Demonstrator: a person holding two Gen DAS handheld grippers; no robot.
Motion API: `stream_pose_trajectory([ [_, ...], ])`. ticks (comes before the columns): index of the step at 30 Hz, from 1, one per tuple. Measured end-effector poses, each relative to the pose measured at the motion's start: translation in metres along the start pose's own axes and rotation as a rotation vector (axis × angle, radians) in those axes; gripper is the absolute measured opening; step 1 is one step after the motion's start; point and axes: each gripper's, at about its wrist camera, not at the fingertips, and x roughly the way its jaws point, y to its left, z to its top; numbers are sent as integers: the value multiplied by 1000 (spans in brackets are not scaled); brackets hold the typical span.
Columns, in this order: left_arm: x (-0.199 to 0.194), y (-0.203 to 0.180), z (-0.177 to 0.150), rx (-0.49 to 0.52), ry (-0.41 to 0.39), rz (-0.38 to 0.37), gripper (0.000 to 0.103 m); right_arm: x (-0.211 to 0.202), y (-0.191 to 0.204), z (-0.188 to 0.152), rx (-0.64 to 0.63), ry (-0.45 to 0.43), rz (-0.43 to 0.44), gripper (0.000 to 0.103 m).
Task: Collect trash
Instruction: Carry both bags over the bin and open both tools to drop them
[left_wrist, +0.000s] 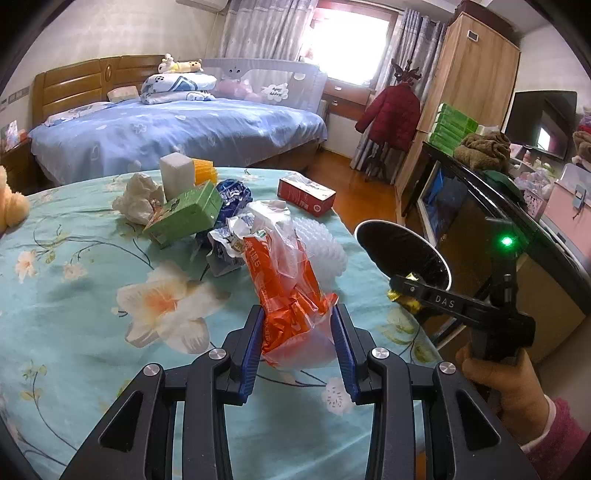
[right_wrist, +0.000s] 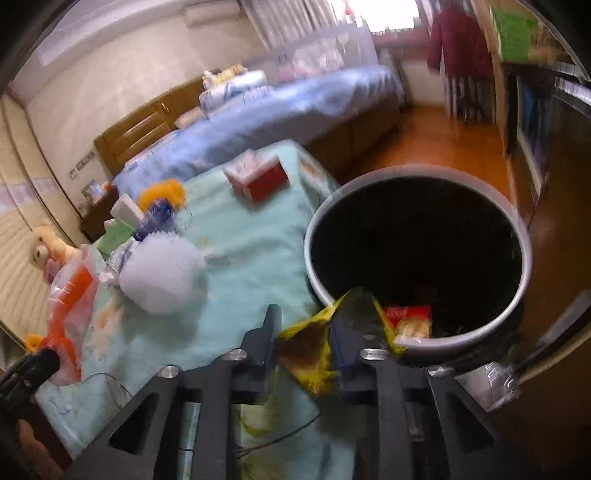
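Observation:
My left gripper (left_wrist: 297, 321) is shut on an orange plastic wrapper (left_wrist: 284, 280) and holds it just above the floral tablecloth (left_wrist: 74, 295). The wrapper also shows in the right wrist view (right_wrist: 72, 291). My right gripper (right_wrist: 306, 325) is shut on a yellow wrapper (right_wrist: 310, 350) at the near rim of a grey trash bin (right_wrist: 417, 258) with a black inside, where red and yellow packets lie. The right gripper (left_wrist: 406, 291) also shows by the bin (left_wrist: 402, 251) at the table's right edge.
A green carton (left_wrist: 184, 214), crumpled tissue (left_wrist: 138, 199), a white block (left_wrist: 177, 175), blue foil (left_wrist: 231, 199), white bubble wrap (left_wrist: 325, 247) and a red box (left_wrist: 306, 195) lie on the table. A bed stands behind, a black stand to the right.

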Motion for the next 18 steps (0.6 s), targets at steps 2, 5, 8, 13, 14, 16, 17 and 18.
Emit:
stream_pose_trajectory([
  [2, 0, -1, 0, 2, -2, -2, 35, -5, 6, 1, -38, -15, -19, 22],
  [5, 1, -3, 0, 11, 2, -12, 35, -5, 10, -1, -56, -15, -19, 19],
  [8, 2, -7, 2, 25, 0, -24, 35, -8, 10, -1, -46, -17, -4, 18],
  [13, 8, -21, 5, 62, 12, -59, 35, -22, 10, 2, -35, -35, 22, 18],
  [14, 10, -25, 6, 76, 19, -67, 35, -25, 8, 4, -29, -39, 29, 18],
  [16, 16, -34, 7, 95, 33, -82, 35, -29, 4, 6, -18, -44, 37, 18],
  [17, 19, -37, 8, 99, 37, -89, 35, -31, 0, 7, -9, -47, 39, 18],
  [18, 23, -42, 9, 108, 43, -99, 35, -33, -2, 8, -2, -49, 40, 18],
])
